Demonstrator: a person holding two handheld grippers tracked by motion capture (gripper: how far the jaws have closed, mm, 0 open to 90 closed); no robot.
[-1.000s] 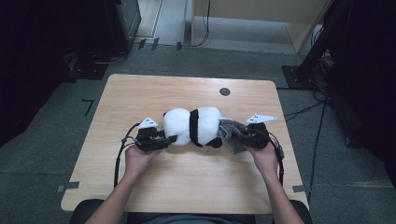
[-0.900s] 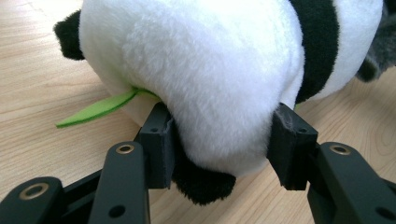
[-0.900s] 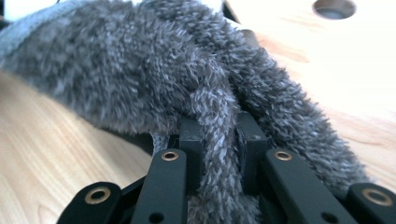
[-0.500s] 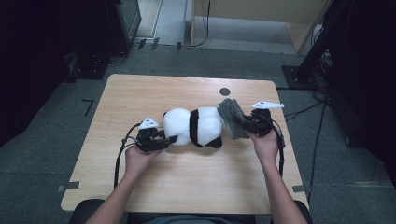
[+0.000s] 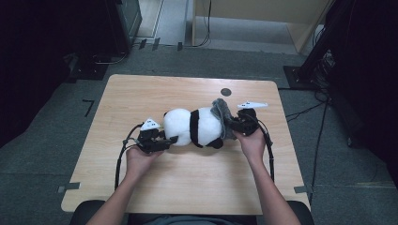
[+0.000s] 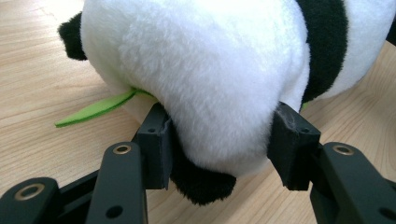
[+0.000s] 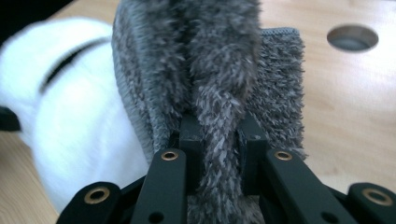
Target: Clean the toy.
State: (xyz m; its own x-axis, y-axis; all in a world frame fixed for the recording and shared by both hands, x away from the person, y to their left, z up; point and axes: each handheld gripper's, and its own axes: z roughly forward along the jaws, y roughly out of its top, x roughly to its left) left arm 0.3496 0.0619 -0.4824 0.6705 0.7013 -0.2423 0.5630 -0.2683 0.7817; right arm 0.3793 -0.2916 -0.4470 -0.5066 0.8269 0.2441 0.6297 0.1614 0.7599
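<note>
— Looking down from the high view, what lay on the desk (image 5: 141,93)?

— A plush panda (image 5: 193,127) lay on its side near the middle of the pale wood-grain top, round, with a black band. The left tool (image 5: 172,139) met its white end; the right tool (image 5: 228,123) held a grey fuzzy cloth (image 5: 220,114) at the other end. No writing could be read.

— And the left gripper view?

— Its matte black pads (image 6: 156,140) pressed into the soft white fur (image 6: 210,70) from both sides, clamped on the panda. A flat green felt leaf (image 6: 93,108) poked out underneath.

— The right gripper view?

— Jaws together, pinching a twisted fold of shaggy grey cloth (image 7: 219,121). Behind it was a round hole (image 7: 352,37) in the desk.
</note>
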